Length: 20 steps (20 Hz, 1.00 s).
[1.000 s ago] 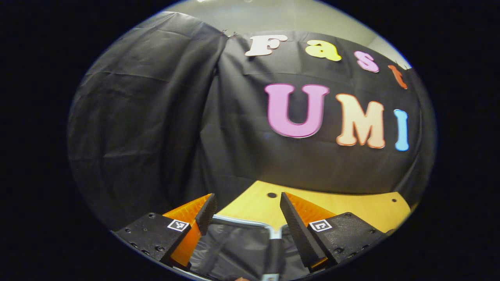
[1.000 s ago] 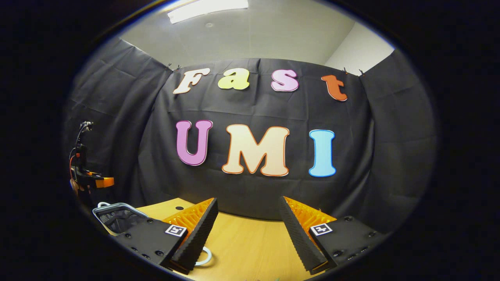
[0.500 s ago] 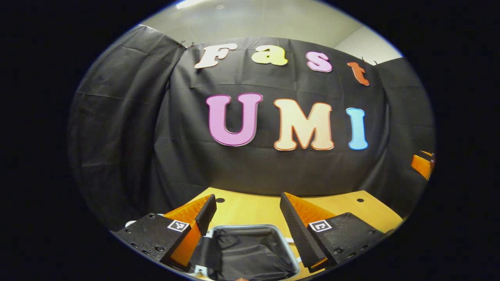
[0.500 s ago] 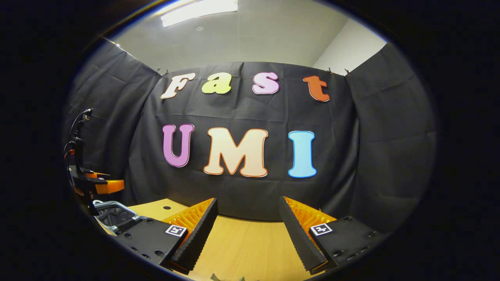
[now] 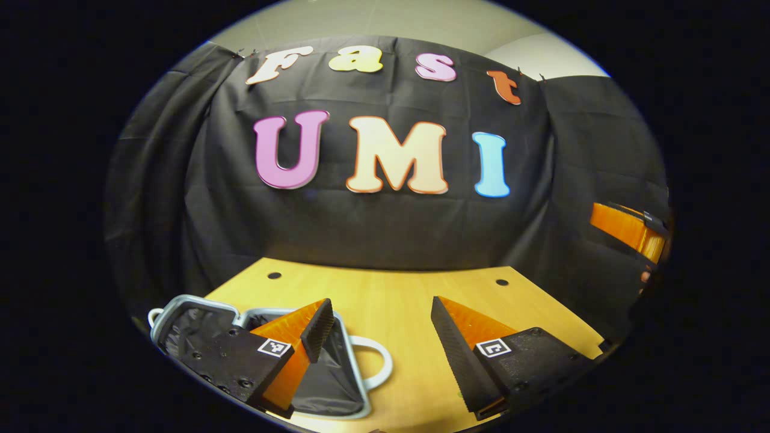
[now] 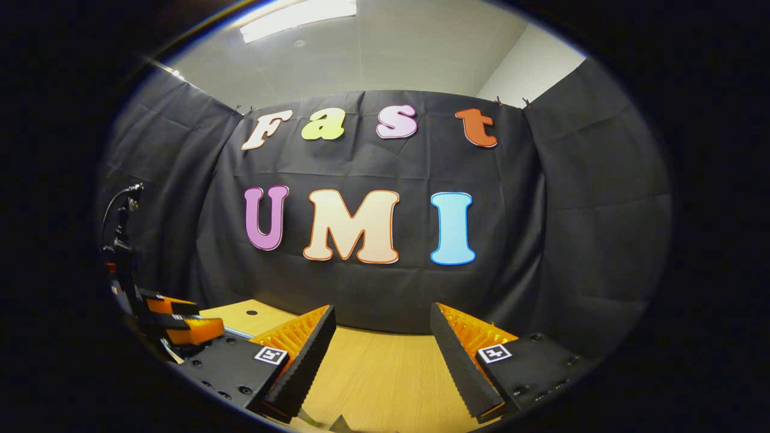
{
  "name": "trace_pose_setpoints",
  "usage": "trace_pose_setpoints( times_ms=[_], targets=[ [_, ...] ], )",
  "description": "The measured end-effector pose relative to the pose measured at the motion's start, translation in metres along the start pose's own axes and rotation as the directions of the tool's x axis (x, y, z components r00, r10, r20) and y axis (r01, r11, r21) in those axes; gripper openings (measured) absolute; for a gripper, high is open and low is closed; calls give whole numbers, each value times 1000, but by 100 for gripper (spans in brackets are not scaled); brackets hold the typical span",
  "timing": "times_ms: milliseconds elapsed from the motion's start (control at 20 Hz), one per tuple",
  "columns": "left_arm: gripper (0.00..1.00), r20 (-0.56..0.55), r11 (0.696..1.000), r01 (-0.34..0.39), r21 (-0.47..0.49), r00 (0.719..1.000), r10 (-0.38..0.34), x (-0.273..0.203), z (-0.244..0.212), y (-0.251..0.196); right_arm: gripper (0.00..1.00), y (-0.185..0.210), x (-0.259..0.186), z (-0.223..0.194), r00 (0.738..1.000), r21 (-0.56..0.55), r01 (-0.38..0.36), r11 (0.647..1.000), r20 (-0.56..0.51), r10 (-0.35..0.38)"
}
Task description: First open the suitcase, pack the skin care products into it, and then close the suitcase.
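The small suitcase (image 5: 180, 299) lies open on the wooden table (image 5: 391, 300) at the lower left of the left gripper view. It has a grey rim, black lining and a white handle (image 5: 385, 361). My left gripper (image 5: 380, 313) is open above the table; its left finger overlaps the case, and bare wood shows between the fingers. In the right gripper view, my right gripper (image 6: 382, 314) is open over bare table (image 6: 385, 367). The left gripper (image 6: 186, 328) shows at that view's far left, and the right gripper (image 5: 625, 224) at the far right edge of the left gripper view.
Black cloth walls close in the table at the back and on both sides. Two small holes (image 5: 274, 275) (image 5: 502, 282) mark the table's far edge. A stand with cables (image 6: 123, 240) rises at the left of the right gripper view.
The left gripper has swung right and pulled back: the open suitcase, earlier between its fingers, now lies at its lower left. The right gripper barely moved; the left gripper sits lower in its view.
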State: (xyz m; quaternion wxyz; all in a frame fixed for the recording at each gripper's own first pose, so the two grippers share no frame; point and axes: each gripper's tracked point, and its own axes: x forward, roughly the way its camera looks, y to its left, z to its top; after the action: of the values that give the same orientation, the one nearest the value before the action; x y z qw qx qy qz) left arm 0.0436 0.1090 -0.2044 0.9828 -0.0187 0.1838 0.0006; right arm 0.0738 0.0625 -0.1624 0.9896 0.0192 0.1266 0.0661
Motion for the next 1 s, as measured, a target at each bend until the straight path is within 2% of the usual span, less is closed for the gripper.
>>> trace_pose_setpoints(
  times_ms=[150, 350, 550, 700, 950, 1000],
  targets=[
    [96, -81, 998, 58, -10, 995, -59, 8, -37, -36, 99, -6, -3, -9, 999, -13, -23, 1000, -26, 23],
    [96, -164, 994, 113, -9, 980, -113, 10, -77, -65, 99, -18, -10, -18, 999, -15, -18, 1000, -32, 17],
    [96, -196, 986, 158, -44, 967, -164, 9, -105, -90, 99, -26, -16, -41, 997, -28, -12, 1000, -81, 9],
    [90, -208, 980, 182, -78, 959, -195, 5, -123, -102, 99, -29, -25, -48, 995, -45, -9, 999, -101, 5],
    [88, -254, 975, 207, -79, 942, -221, 12, -163, -113, 99, -22, -36, -58, 994, -85, -12, 996, -107, 2],
    [83, -266, 975, 211, -75, 938, -223, 14, -172, -115, 99, -21, -38, -62, 993, -89, -14, 996, -116, 4]
  ],
)
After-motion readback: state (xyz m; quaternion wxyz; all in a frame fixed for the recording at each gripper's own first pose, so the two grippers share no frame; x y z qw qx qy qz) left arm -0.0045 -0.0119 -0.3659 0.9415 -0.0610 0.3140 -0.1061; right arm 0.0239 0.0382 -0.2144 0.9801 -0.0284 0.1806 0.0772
